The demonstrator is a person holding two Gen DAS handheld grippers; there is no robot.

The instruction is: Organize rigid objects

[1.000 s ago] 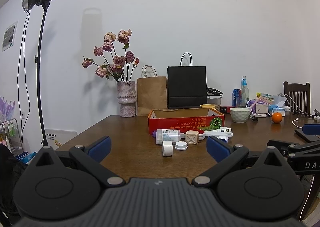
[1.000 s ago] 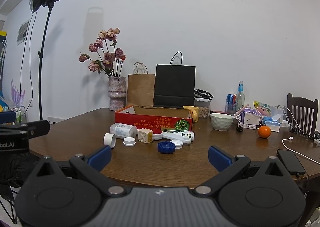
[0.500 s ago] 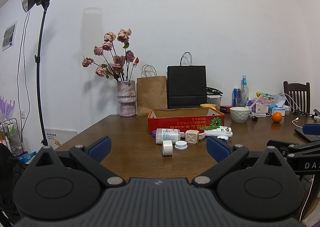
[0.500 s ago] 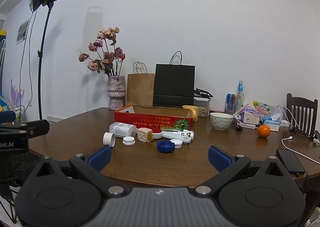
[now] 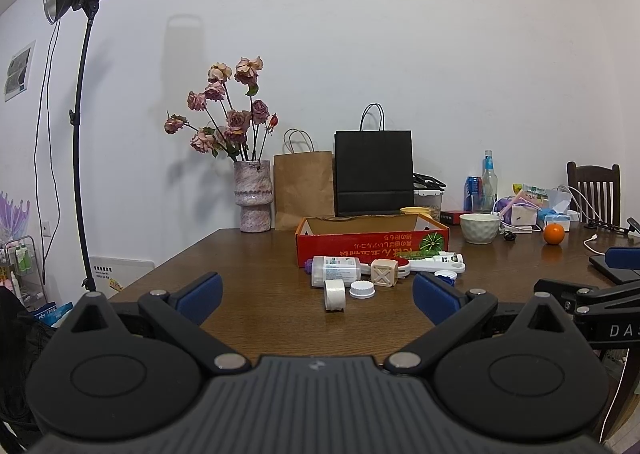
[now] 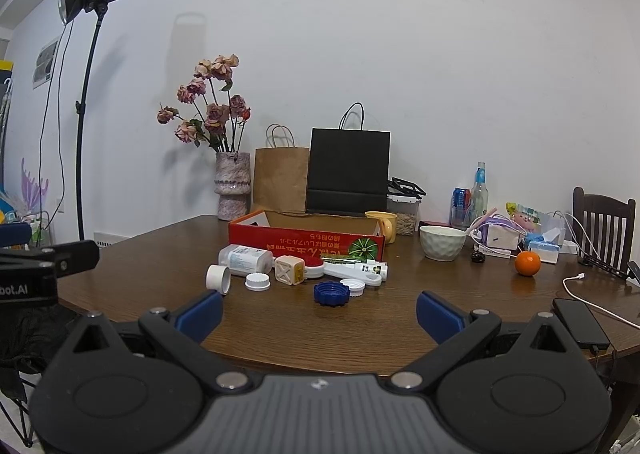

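Note:
A red cardboard box point(image 5: 372, 244) point(image 6: 306, 244) sits open-topped on the brown table point(image 5: 260, 294). In front of it lie a white bottle point(image 5: 335, 270) point(image 6: 245, 260) on its side, a wooden cube point(image 5: 384, 272) point(image 6: 289, 270), a white tape roll point(image 5: 334, 294) point(image 6: 218, 279), a white cap point(image 5: 362, 289) point(image 6: 258, 281), a blue lid point(image 6: 331, 293) and a white tool point(image 6: 356, 274). My left gripper point(image 5: 318, 296) is open, held back from the table's near edge. My right gripper point(image 6: 319, 312) is open too, with nothing between its fingers.
A vase of dried roses point(image 5: 252, 195), a brown bag point(image 5: 304, 189) and a black bag point(image 5: 374, 173) stand at the back. A white bowl point(image 6: 442, 242), an orange point(image 6: 527, 262), a phone point(image 6: 580, 322), cables, bottles and a chair point(image 6: 604, 221) fill the right side. A light stand point(image 5: 82, 133) is at left.
The views have barely shifted; both grippers stay open and nothing on the table has moved.

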